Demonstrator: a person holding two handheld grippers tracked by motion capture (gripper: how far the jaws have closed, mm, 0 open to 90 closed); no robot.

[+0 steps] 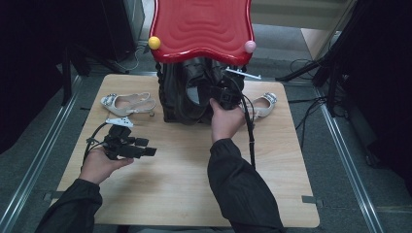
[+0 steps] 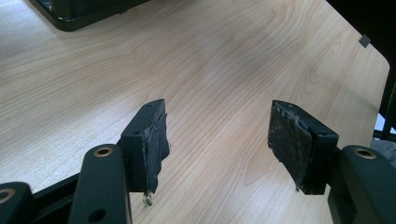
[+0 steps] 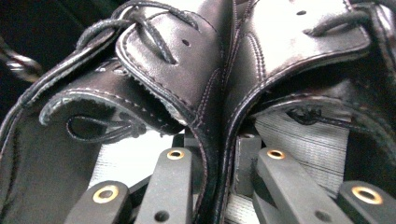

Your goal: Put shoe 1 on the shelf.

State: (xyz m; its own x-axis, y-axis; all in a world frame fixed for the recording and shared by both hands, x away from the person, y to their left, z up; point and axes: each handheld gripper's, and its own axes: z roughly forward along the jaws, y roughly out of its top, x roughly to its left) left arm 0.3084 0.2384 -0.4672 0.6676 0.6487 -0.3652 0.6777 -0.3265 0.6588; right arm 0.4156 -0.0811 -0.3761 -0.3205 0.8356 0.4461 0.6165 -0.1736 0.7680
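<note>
At desk's far edge: pair of black boots [image 1: 187, 92], glossy leather, laced, stitched collars pressed together, standing side by side under red tray [image 1: 201, 26]. Right tool [image 1: 224, 96] clamps both inner collars. Left tool [image 1: 130, 145] gapes empty over bare desk [image 1: 184, 165], well apart.

Glossy black leather with black laces is seen on the 2 boots [image 1: 187, 92]. The 2 heeled shoes [image 1: 127, 103] are cream with patterned toes. The chair seat [image 1: 201, 26] is red, the table [image 1: 184, 170] pale woodgrain.
</note>
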